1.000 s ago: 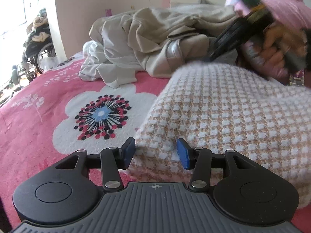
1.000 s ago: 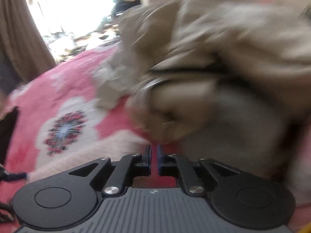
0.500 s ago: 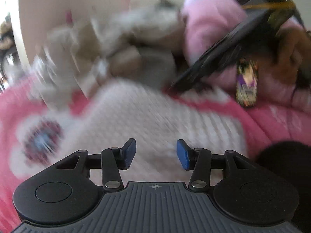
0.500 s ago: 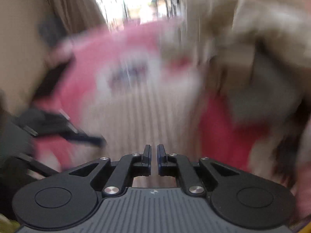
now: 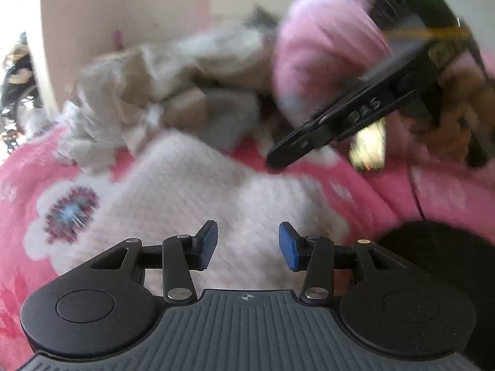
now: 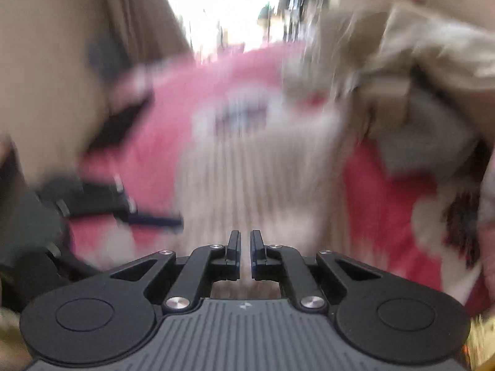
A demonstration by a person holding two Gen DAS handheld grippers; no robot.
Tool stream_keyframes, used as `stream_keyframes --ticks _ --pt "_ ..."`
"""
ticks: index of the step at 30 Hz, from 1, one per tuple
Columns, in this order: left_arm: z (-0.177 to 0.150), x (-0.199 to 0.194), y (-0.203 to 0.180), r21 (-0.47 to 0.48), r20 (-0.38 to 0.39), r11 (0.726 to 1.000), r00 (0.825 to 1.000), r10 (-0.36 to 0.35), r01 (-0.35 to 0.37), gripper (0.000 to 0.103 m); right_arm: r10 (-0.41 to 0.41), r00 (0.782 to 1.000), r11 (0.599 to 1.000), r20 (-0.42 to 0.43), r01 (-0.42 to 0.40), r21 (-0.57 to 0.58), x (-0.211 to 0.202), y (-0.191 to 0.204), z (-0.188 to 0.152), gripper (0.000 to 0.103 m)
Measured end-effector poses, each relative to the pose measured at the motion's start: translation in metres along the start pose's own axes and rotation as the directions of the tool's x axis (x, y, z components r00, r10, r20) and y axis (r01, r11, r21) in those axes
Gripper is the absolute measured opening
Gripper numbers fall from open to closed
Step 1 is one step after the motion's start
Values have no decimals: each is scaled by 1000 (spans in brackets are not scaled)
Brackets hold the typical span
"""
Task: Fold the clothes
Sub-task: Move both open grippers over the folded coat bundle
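Clothes on the pink floral bedspread (image 5: 386,198): one knit piece up front, one heap behind.

Cream and tan checked knit garment (image 5: 201,191) lies spread flat on the bedspread, its near part reaching under the view's lower edge; the right wrist view shows it as a blurred pale striped panel (image 6: 256,179). Beige and grey clothes pile (image 5: 173,92) sits crumpled just beyond its far edge, unfolded. Both views motion-blurred, fine detail unreadable.

The left gripper (image 5: 248,245) points downward with its blue pads apart; its jaws have just been closing, pressing on nothing. At two o'clock in its view, the right gripper (image 5: 280,157), held by a hand (image 5: 458,114) in a pink sleeve (image 5: 324,46), slants down, jaws nearly together.
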State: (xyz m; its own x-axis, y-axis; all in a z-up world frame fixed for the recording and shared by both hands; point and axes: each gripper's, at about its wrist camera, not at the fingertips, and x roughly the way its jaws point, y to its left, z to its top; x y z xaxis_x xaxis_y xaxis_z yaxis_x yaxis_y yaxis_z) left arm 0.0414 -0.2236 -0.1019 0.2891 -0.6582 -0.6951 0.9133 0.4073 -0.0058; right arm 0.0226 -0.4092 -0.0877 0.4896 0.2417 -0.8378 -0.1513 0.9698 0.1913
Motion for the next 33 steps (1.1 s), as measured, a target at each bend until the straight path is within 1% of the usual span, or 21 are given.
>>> stream_keyframes --ticks 1,3,5,7,8,10,13,14,15,18,19,20,22,23,26,28,29,30,31,32,33 --pt "-7 8 -7 2 -29 1000 1000 -1 1 40 -36 999 999 -38 36 -13 17 5 -8 3" --pt "-11 13 -16 20 -24 999 999 32 -32 40 -69 997 998 -24 69 5 31 9 -17 0" --pt "-14 18 -25 39 -13 997 998 68 -68 41 -86 996 996 -27 87 16 25 10 -10 0" --pt "-9 11 -22 -1 -17 997 997 72 -72 40 -97 995 995 -13 98 12 9 12 -7 0" --pt "-8 5 -21 -12 -7 997 997 73 -73 40 -85 996 996 4 84 26 -2 15 -6 4" --pt "-5 -9 -21 -30 18 997 997 77 -76 39 -52 998 998 20 51 21 -18 21 -14 4" --pt "-12 -4 -29 -18 -5 997 998 69 -69 40 -75 996 997 -43 75 -1 -1 29 -26 4" --pt "-15 2 -34 -9 -17 997 997 75 -75 41 -78 995 997 -56 79 16 10 28 -29 0" --pt "-18 9 -39 0 -29 996 996 84 -84 43 -83 995 996 -59 84 27 17 28 -31 0" --pt "-22 22 -58 99 -38 982 986 163 -159 53 -95 994 994 -53 98 55 22 28 -29 0" --pt "-23 23 -65 136 -37 973 981 190 -184 53 -99 994 993 -50 102 60 20 29 -29 0" --pt "-21 20 -65 132 -40 972 979 201 -194 53 -104 994 993 -39 106 52 17 31 -30 0" --pt "-17 14 -65 110 -46 972 976 215 -209 53 -107 994 993 -5 107 50 4 34 -31 0" --pt "-14 7 -61 79 -44 974 975 217 -214 53 -108 994 993 16 107 51 -4 35 -31 2" --pt "-10 -16 -48 -26 -37 973 973 229 -230 54 -105 990 992 95 98 75 -31 33 -30 21" --pt "-10 -30 -39 -98 -32 967 972 232 -234 55 -109 985 992 136 98 82 -45 32 -27 23" --pt "-10 -37 -34 -136 -31 963 973 230 -232 55 -112 982 992 153 100 83 -52 31 -24 25" --pt "-10 -44 -30 -174 -29 958 973 228 -230 57 -114 979 991 167 101 85 -57 30 -22 31" --pt "-10 -48 -23 -215 -34 950 974 226 -228 59 -115 978 991 173 101 88 -60 28 -19 32" --pt "-9 -53 -16 -256 -39 940 974 224 -226 60 -118 977 991 180 103 89 -62 27 -17 33" --pt "-10 -57 -8 -299 -42 927 973 226 -228 64 -125 974 990 186 110 88 -62 25 -16 38"
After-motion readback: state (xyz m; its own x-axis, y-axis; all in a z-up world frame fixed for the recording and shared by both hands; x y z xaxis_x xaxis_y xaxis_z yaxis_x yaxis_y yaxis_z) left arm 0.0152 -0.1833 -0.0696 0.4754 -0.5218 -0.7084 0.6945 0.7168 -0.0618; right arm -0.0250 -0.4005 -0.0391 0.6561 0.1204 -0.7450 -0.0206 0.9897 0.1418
